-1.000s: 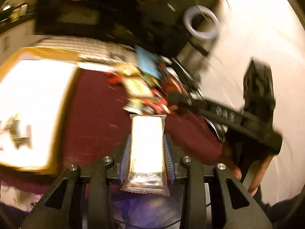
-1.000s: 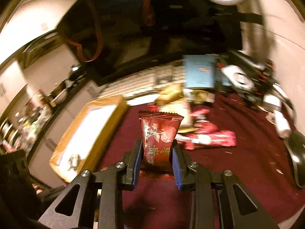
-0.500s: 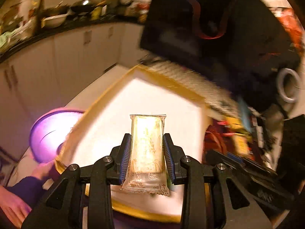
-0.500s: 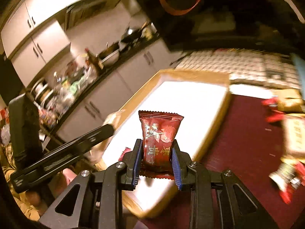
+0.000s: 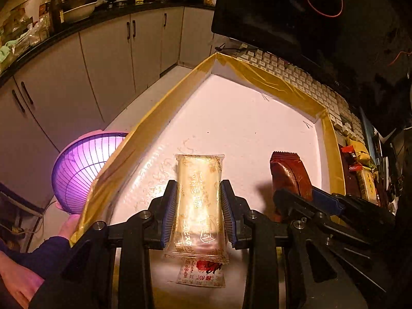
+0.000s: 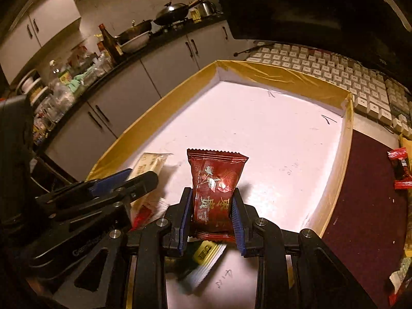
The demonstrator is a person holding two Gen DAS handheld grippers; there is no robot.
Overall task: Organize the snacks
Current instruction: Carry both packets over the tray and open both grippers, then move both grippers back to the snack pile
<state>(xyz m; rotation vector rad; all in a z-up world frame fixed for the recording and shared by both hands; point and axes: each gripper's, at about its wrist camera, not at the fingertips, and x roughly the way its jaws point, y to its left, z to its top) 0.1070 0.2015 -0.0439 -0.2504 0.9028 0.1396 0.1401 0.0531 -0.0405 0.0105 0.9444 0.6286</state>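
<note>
The left gripper (image 5: 198, 213) clamps a pale gold clear-wrapped snack bar (image 5: 199, 200) at lower centre of its view, above the near end of the shallow white tray with yellow-taped walls (image 5: 273, 82). The right gripper (image 6: 212, 219) pinches a dark red foil snack packet (image 6: 215, 188) over the same end. Judging by how close the two tools sit, releasing together risks fingers colliding, or either packet landing on the red-and-white printed sachet (image 5: 202, 271) lying beneath.

1. The surface (image 6: 365, 206) wears a dark maroon cover.
2. A shallow white tray with yellow-taped walls (image 6: 346, 139) lies on it.
3. A pale-keyed keyboard (image 6: 334, 74) lies just beyond the tray.
4. Loose red snack packets (image 6: 400, 167) lie beside the tray.
</note>
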